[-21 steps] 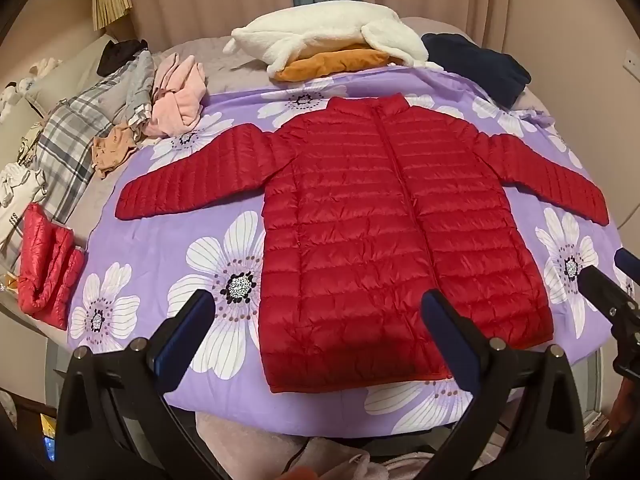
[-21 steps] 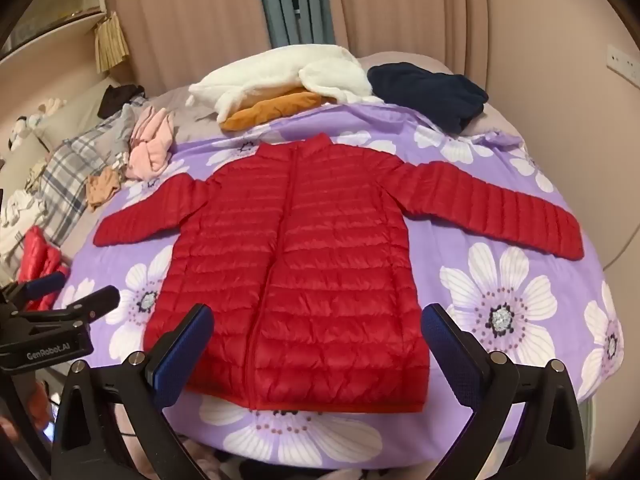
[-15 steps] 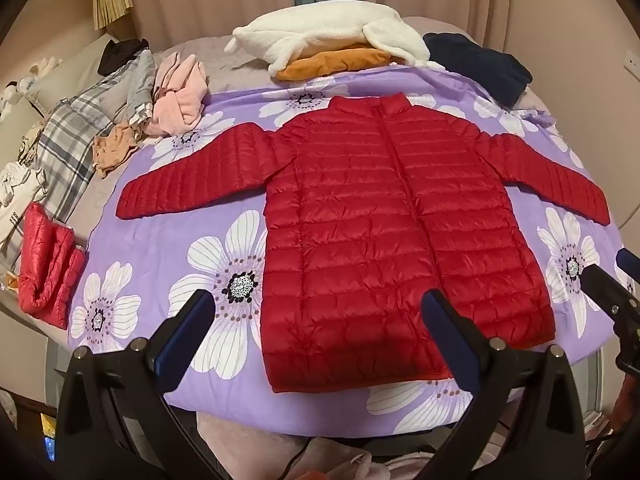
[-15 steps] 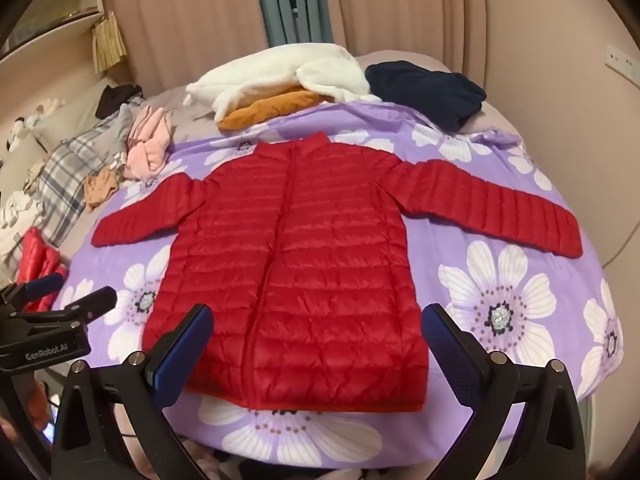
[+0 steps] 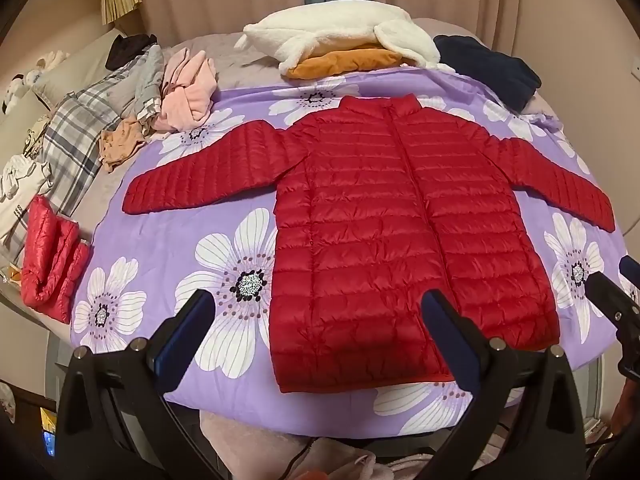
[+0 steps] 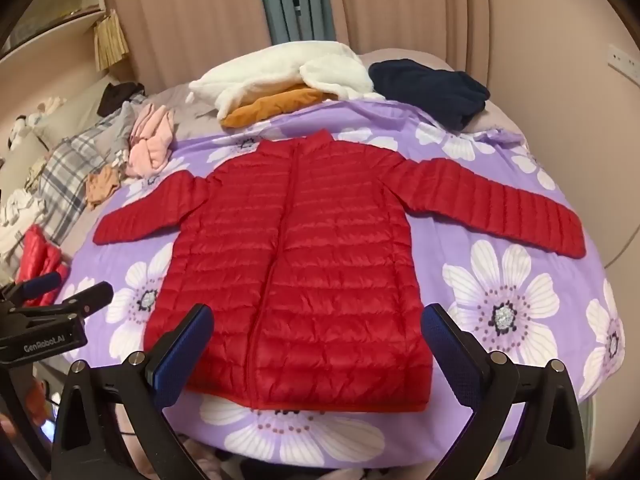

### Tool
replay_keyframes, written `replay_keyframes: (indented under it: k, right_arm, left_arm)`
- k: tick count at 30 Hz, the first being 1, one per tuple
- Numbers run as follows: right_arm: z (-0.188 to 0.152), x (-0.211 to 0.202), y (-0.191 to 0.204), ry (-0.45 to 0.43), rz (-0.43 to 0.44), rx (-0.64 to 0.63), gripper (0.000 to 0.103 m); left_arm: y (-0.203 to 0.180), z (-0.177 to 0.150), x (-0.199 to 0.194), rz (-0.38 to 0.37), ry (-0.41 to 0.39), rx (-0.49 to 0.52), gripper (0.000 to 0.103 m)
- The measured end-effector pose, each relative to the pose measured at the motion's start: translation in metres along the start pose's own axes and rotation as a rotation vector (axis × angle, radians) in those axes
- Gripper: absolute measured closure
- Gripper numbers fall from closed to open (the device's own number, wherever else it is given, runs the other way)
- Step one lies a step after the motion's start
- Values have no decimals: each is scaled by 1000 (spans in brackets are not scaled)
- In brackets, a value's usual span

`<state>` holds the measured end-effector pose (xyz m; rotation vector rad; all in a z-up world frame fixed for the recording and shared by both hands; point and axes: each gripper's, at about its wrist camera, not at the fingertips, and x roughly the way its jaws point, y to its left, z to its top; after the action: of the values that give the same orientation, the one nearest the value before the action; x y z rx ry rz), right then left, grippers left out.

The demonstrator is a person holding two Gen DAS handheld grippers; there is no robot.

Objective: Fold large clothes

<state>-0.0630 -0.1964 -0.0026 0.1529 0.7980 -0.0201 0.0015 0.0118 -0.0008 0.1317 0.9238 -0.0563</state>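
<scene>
Both the left gripper (image 5: 316, 320) and the right gripper (image 6: 316, 332) tilt down over the near hem of the red puffer jacket (image 5: 404, 236), jaws spread wide and grasping nothing. The jacket lies flat, sleeves out, on the purple floral bedspread (image 5: 168, 240). Only the left view shows the folded red garment (image 5: 50, 262) whole; only the right shows the wall socket (image 6: 623, 62) clearly.

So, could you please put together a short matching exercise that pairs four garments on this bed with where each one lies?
Things:
1. red puffer jacket
2. white fleece
3. navy garment
4. pink garment

Places:
A. far right corner of the bed
B. spread flat in the middle of the floral sheet, sleeves out
C. left side, beside the plaid cloth
D. far end, on top of an orange garment

Pairs: 1-B, 2-D, 3-A, 4-C
</scene>
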Motion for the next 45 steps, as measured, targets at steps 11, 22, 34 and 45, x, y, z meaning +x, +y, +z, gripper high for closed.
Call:
replay_keyframes:
  k: [11, 22, 34, 45]
  right_arm:
    - [-1, 1, 0, 1, 1, 9, 1]
    - [-1, 1, 0, 2, 0, 9, 1]
    - [-1, -3, -3, -1, -1, 15, 1]
    - [-1, -2, -3, -1, 0, 13, 1]
  left_arm:
    - [3, -2, 4, -3, 14, -8, 0]
    - [0, -1, 5, -5, 22, -6, 0]
    - [-2, -1, 7, -8, 27, -3, 0]
    - [-8, -1, 10, -9, 34, 5, 0]
